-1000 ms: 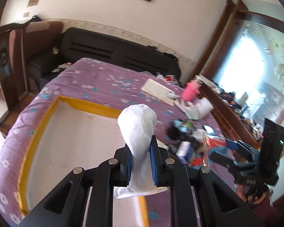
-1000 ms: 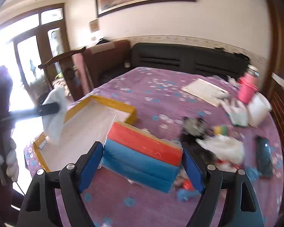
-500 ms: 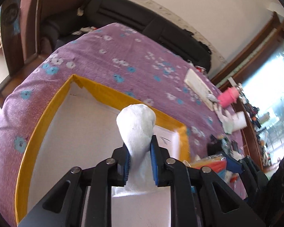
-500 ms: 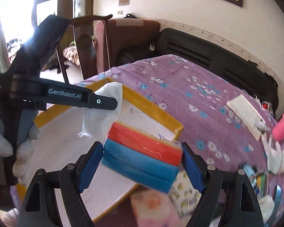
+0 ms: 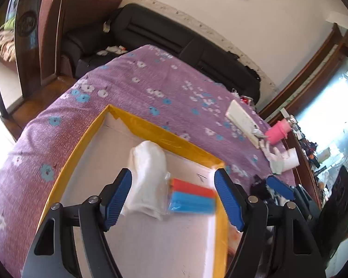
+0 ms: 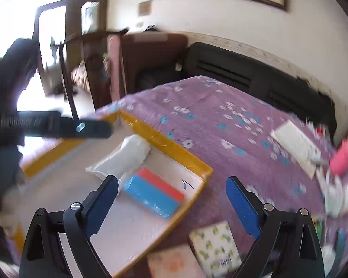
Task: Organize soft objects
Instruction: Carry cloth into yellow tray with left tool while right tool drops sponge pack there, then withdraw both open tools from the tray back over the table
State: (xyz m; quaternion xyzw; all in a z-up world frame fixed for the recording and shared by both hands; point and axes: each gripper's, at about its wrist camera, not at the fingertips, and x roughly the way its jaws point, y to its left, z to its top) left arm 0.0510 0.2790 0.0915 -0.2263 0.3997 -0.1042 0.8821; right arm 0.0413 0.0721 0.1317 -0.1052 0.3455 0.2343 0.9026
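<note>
A white cloth roll (image 5: 148,176) is lying soft and crumpled inside the yellow-rimmed tray (image 5: 150,125), its rounded end pointing toward the tray's far wall. Just beside it, touching along one side, a plastic-wrapped sponge pack (image 5: 191,197) is resting flat, showing a red strip above a blue one. Both are sitting on the tray's white floor near its far right corner, where a small black mark is showing.

The left hand-held gripper (image 5: 174,199) is hanging over them with its blue pads spread wide, gripping nothing. The right hand-held gripper (image 6: 171,206) is likewise splayed apart and empty, hovering above the tray's right wall.

The tray is occupying the near left part of the bed, whose purple flowered cover (image 5: 150,85) is running bare toward the far edge and the dark headboard. Much of the tray floor near its left wall is lying uncovered. Along the bed's right edge things are crowding: a white flat box (image 5: 242,118), a pink cup (image 5: 277,133), white gloves (image 5: 276,156), and, at the near edge beside the tray, a patterned notebook (image 6: 217,246).
</note>
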